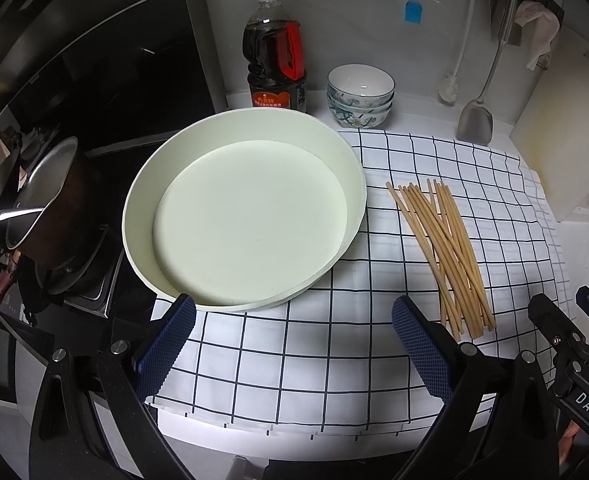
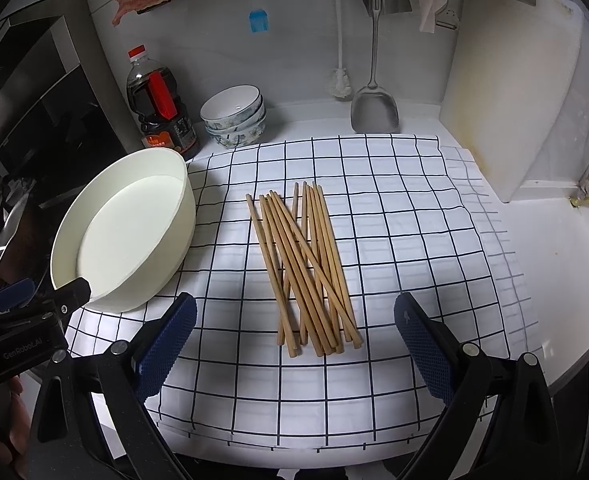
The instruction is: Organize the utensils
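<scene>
a: left wrist view first. what's the left tool [image 1: 292,320] doing?

b: its two blue-padded fingers are spread wide with nothing between them, hovering over the checked cloth [image 1: 334,360] on the desk [image 1: 414,104]. one finger tip sits right at the near rim of the white round tray [image 1: 142,184], though i can't tell if it touches.

a: and the right tool [image 2: 294,318]?

b: same story in the right wrist view: fingers wide apart, holding nothing. the near ends of the chopsticks [image 2: 304,268] lie on the cloth between the two fingertips, just ahead of them.

a: where exactly are the chopsticks?

b: a loose bundle of pale wooden sticks, some crossing each other, lying on the cloth to the right of the tray and apart from it. nothing is in the tray.

a: what's behind?

b: a dark sauce bottle [image 1: 276,56] with a red cap, and beside it a stack of patterned bowls [image 1: 360,96], both by the back wall. a metal spatula [image 2: 374,108] and a white brush [image 2: 339,80] hang there, a blue silicone brush [image 2: 258,20] higher up. a white cutting board [image 2: 510,92] leans at the right. a pot [image 1: 50,208] sits on the stove at the left.
</scene>
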Available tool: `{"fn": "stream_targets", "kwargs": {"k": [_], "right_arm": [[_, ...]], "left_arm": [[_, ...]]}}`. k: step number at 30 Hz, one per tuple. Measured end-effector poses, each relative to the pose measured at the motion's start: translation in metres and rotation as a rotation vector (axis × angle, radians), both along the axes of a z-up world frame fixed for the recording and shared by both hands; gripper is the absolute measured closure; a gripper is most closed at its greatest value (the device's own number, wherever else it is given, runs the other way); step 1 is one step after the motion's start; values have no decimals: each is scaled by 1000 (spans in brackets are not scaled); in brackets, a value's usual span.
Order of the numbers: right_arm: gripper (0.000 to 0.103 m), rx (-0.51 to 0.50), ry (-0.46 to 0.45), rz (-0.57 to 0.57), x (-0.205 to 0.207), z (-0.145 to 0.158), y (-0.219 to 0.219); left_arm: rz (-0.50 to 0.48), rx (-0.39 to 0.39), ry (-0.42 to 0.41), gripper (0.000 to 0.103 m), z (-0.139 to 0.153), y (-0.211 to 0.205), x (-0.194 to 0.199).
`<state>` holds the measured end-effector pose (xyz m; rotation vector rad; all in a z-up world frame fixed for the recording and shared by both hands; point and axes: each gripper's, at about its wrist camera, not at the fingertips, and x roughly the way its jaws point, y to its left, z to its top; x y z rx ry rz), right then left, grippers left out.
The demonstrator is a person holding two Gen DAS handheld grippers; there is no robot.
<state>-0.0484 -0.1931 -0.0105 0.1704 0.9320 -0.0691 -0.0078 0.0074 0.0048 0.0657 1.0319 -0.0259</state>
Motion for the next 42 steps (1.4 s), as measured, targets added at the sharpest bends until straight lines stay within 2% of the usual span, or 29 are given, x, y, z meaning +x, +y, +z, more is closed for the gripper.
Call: {"fn": "stream_targets", "kwargs": {"k": [17,24,31,42], "right_arm": [[8,0,3,8,1,-2,-1],[8,9,14,-2,-3,-11,-13],[8,9,19,5,-9,-31,-46],[9,12,33,49,17,-82,-91]], "left_arm": [[0,-2,6,6,-1,1,1],[-25,-16,20,6,-12,-12,0],[-81,-50,47,6,-34,-43,0],[-73,-135,13,6,-76,-94,13]]}}
